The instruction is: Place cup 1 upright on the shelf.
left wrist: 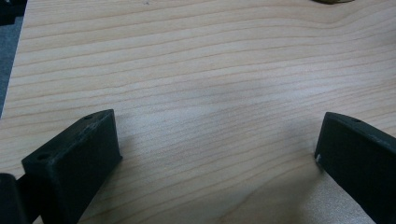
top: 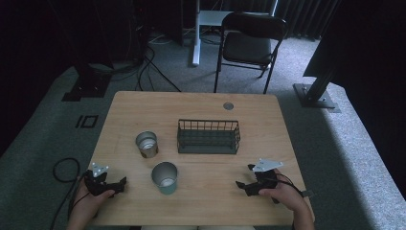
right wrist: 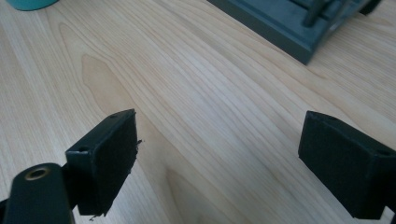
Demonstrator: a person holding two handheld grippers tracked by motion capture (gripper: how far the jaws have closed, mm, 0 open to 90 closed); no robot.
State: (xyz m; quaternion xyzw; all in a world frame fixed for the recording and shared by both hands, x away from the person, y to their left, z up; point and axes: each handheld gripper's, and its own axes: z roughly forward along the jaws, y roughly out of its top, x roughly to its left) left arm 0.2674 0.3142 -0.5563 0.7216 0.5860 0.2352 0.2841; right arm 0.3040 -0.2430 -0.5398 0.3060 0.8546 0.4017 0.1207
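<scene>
The wire basket [top: 208, 137] sits near the middle of the wooden table [top: 201, 103], and everything else can be placed from it. To its left stands a small metal cup [top: 146, 144], upright with its mouth open to the ceiling. Nearer the person than the basket, off its front left corner, stands a teal cup [top: 164, 178], also upright and apart from the metal one.

The left gripper [top: 119, 185] rests low over the table well to the left of the basket and closer to the person, just left of the teal cup without touching it. In the left gripper view its jaws stand wide apart, with only bare wood grain between them; nothing is held.

The right gripper [top: 244, 178] lies on the person's side of the basket, off its front right corner, with a clear stretch of table between the two. In the right gripper view its jaws are likewise spread wide over bare wood, holding nothing. The basket's dark base [right wrist: 289, 28] shows ahead of them at the upper right, and a sliver of the teal cup [right wrist: 29, 4] at the upper left.

Beyond the table's far edge, past the basket, a black folding chair [top: 249, 45] stands on the grey carpet.
</scene>
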